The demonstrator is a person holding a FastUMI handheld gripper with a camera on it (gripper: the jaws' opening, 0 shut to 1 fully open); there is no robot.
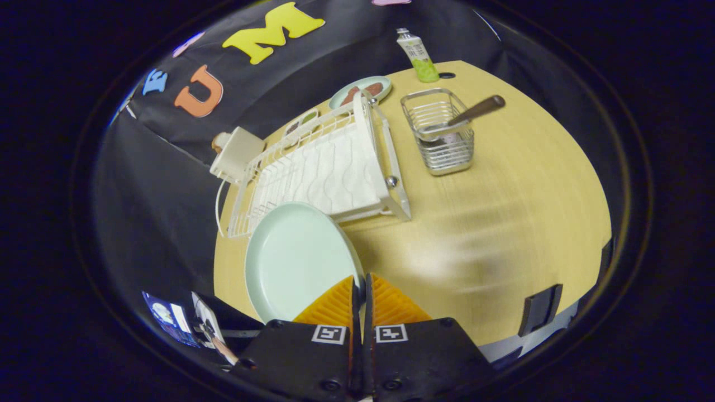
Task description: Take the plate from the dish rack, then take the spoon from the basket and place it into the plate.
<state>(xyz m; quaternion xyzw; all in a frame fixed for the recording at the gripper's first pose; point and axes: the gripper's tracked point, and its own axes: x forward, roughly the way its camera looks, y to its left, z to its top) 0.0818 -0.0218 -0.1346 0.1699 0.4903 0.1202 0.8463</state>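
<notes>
I have the gripper clamped on the rim of the pale green round plate, just beside the white wire dish rack.

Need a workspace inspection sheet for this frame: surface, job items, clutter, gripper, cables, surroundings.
Surface: light wooden table, with a round hole near the tube.
Plate: pale green plate out of the rack, its rim between the fingers.
Dish rack: white dish rack beyond the plate, no dishes in its slots.
Spoon: spoon in the wire basket, brown handle sticking out over the rim.
Clutter: green tube upright; second plate with something dark on it behind the rack; white box beside the rack.
Gripper: gripper shut on the plate's rim.
Cables: thin white cord by the rack.
Surroundings: black cloth wall.
</notes>
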